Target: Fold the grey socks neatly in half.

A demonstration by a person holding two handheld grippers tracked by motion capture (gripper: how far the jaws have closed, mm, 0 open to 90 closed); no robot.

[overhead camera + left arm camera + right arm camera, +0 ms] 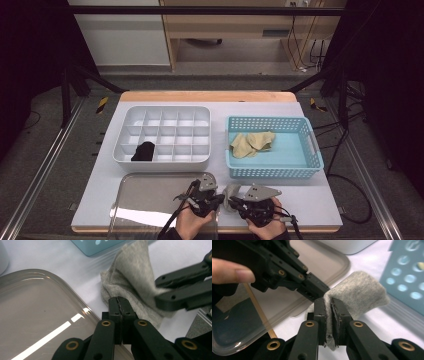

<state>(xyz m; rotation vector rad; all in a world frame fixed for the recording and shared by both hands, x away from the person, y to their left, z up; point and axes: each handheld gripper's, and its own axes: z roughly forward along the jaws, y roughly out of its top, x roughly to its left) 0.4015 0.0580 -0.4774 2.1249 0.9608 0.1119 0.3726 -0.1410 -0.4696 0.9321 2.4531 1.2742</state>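
Claws first: both meet at the near edge of the desk, just right of centre, each pinching the same grey sock. Left claw is clamped tight on the sock's near-left edge, jaws pressed together with only thin fabric between. Right claw is nearly closed too, a thicker fold of sock caught between its pads, cloth hanging out below. Sock is lifted a little off the desk between the two grips, bunched, likely held from two sides so it can be folded or rolled into a compact bundle.

Largest to smallest around it: white desk top; clear tray lid lying flat at near left, just beside the left claw, probably set aside to keep the organiser open; white divided organiser at far left, one near-left cell already holding a black rolled sock, other cells bare, so it looks like the destination; blue perforated basket at far right, holding loose yellowish socks, apparently the supply still waiting. Grey sock sits near the basket's near-left corner, well apart from the organiser cells.
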